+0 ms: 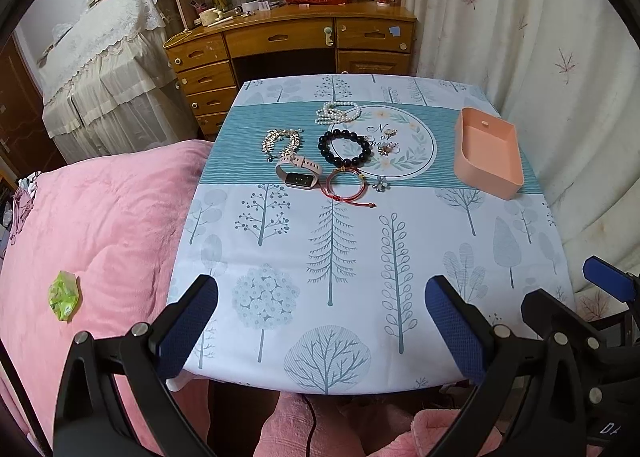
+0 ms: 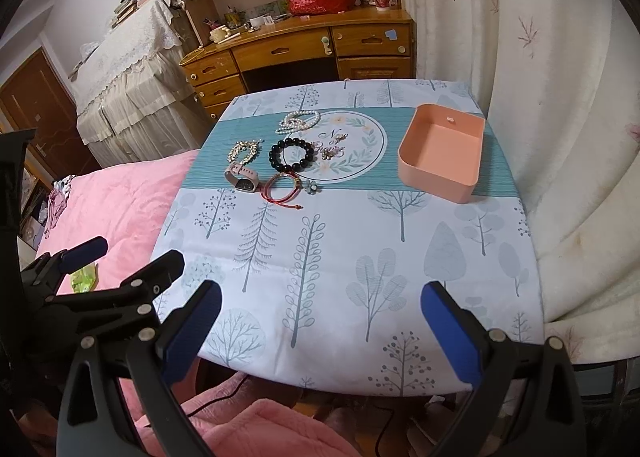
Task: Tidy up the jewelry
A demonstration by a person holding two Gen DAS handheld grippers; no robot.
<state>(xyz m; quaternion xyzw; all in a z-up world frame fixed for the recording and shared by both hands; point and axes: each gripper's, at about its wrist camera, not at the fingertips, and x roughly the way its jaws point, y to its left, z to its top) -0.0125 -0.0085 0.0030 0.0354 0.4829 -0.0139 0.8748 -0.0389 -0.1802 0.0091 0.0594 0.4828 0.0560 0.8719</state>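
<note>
Bedroom setup: small surface (image 1: 400, 257) under a tree-print cloth, pink bed on the left, wooden desk behind, curtain on the right. Jewelry is clustered on the teal band at the far-left middle: pearl strand (image 1: 337, 113), gold bracelet (image 1: 281, 140), dark bead bracelet (image 1: 345, 149), pink watch (image 1: 298, 173), red cord bracelet (image 1: 346, 187), small flower piece (image 1: 379, 183), plus tiny pieces on the round print. Empty pink tray (image 2: 442, 153) sits on the same band, well apart to the right. Left tongs (image 1: 320, 321) and right tongs (image 2: 320, 321) both hover at the near edge, spread wide, holding nothing. Cluster lies ahead and left of the right tongs, nearly dead ahead of the left, so left looks nearer; tray favours the right. Open cloth between, nothing blocking. Pieces lie close together, so snagging a neighbour is the likely risk.
</note>
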